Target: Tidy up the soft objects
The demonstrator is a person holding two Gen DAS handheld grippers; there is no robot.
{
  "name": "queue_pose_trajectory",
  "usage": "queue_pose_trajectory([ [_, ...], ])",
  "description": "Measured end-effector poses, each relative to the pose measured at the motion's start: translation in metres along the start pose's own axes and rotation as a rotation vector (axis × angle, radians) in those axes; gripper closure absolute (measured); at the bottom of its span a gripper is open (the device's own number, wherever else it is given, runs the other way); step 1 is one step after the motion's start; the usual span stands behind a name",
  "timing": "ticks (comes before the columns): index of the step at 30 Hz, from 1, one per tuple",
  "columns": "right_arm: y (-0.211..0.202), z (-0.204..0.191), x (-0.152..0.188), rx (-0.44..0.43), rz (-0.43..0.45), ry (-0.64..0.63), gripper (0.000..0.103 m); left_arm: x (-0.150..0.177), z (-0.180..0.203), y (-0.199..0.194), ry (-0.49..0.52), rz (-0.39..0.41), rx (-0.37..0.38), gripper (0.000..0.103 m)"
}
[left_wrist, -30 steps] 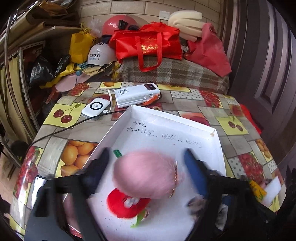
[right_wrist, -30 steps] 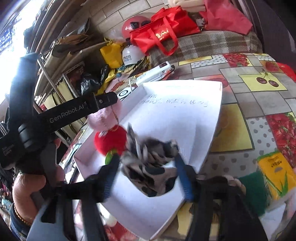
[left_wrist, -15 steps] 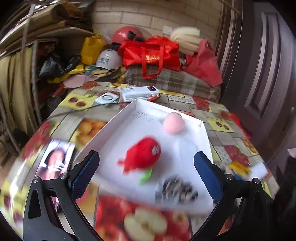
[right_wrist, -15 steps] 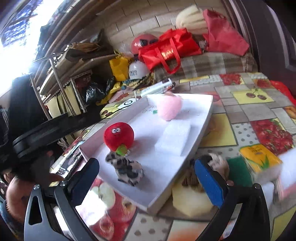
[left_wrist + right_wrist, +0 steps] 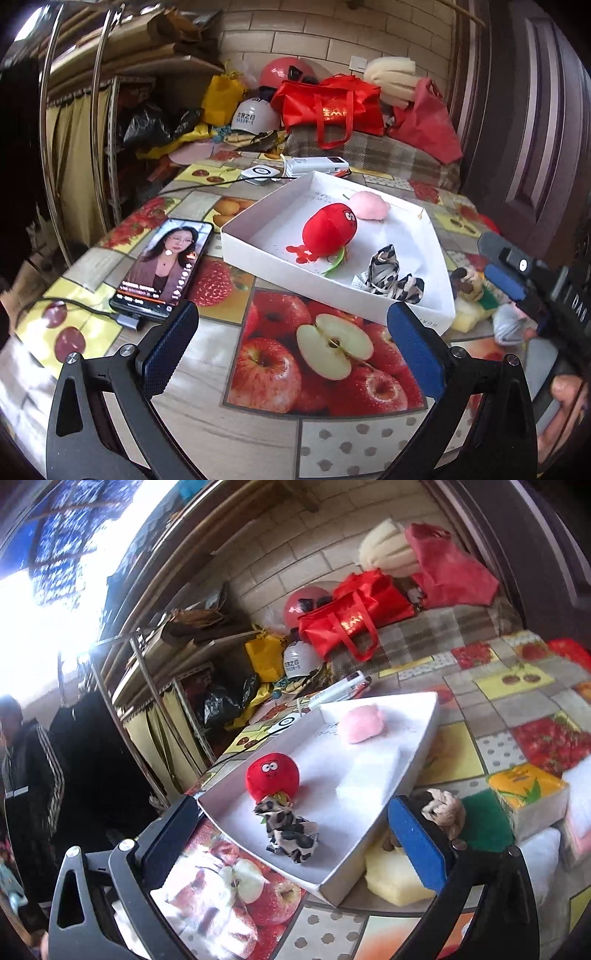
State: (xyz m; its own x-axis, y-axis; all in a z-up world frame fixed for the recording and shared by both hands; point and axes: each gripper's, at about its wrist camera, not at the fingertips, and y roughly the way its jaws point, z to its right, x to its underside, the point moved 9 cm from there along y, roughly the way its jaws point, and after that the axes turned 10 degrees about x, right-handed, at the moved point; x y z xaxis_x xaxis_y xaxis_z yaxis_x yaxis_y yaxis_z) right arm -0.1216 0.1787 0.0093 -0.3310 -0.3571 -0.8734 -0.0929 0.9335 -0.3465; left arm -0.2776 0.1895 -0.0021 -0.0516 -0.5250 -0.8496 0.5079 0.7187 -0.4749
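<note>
Three soft things sat inside the white tray (image 5: 258, 254) on the desk (image 5: 236, 435): a red plush ball with googly eyes (image 5: 330, 230) about in the middle, a fluffy pink pompom (image 5: 369, 206) just beyond it toward the far side, and a black-and-white patterned cloth scrunchie (image 5: 391, 280) near the tray's near right corner. The red plush had a little green leaf poking out at its near edge. From the right wrist view the same trio showed up, red plush (image 5: 272, 775) with the scrunchie (image 5: 290, 834) right in front of it, nearly touching, and the pompom (image 5: 360, 723) well apart at the far end.

The left gripper (image 5: 291, 350) hovered over the apple print on the desk, short of the tray, its fingers (image 5: 170, 347) spread wide with nothing between them. The right gripper (image 5: 295, 849) was the same deal, fingers (image 5: 417, 843) wide apart and holding nothing, sitting near the tray's near corner.

To the right of the tray, outside it, there was more soft stuff: a yellow sponge (image 5: 395, 877) tucked against the tray wall, a brown-and-cream knotted plush thing (image 5: 441, 810) above it, a green scouring pad (image 5: 484, 823), and a yellow tissue pack (image 5: 528, 790) further right.

On the left of the desk a phone (image 5: 164, 267) lay screen up with a video on and a cable plugged in. At the far edge were a white power bank (image 5: 317, 164) and a red bag (image 5: 330, 107) behind it.
</note>
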Motion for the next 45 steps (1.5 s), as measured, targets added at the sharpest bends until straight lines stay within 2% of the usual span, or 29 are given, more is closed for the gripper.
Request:
queue_pose_trajectory([
  [5,-0.002,0.008,0.000,-0.011,-0.003,0.041,0.000,0.000,-0.003,-0.004,0.007,0.018,-0.028,0.000],
  [11,-0.002,0.005,0.002,-0.023,-0.009,0.035,0.000,0.001,-0.011,-0.002,-0.033,0.010,-0.034,0.000],
  [25,-0.006,0.002,0.001,-0.025,0.012,0.027,0.000,0.001,-0.009,-0.004,-0.022,0.018,-0.061,0.000],
  [45,-0.008,0.000,-0.001,-0.027,0.020,0.031,0.000,0.002,-0.011,-0.004,-0.031,0.019,-0.068,0.000],
])
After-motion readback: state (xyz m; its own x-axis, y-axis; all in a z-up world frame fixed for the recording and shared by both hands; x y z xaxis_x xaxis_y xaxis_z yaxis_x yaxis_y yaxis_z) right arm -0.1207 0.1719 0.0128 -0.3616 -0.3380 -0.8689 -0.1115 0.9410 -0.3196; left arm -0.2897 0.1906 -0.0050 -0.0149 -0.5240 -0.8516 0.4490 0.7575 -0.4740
